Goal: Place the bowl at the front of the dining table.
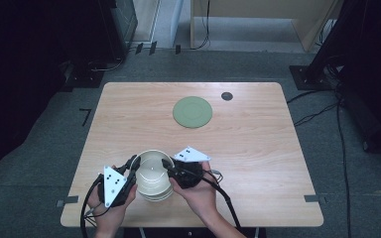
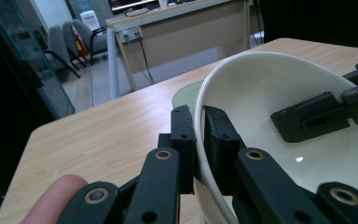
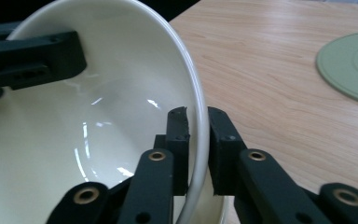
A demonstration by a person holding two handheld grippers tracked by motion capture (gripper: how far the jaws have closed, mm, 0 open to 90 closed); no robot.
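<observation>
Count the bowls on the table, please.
2 at least: the top bowl, near the table's front edge, has its rim pinched by the left gripper and right gripper; a second bowl sits nested beneath it. More could be hidden in the stack.

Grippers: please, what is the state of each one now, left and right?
Left gripper: shut on the bowl's rim.
Right gripper: shut on the bowl's rim, opposite side.

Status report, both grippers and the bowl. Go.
Left gripper shut on top bowl rim, near-left side. Right gripper shut on opposite rim. Green plate farther back, path clear.
</observation>
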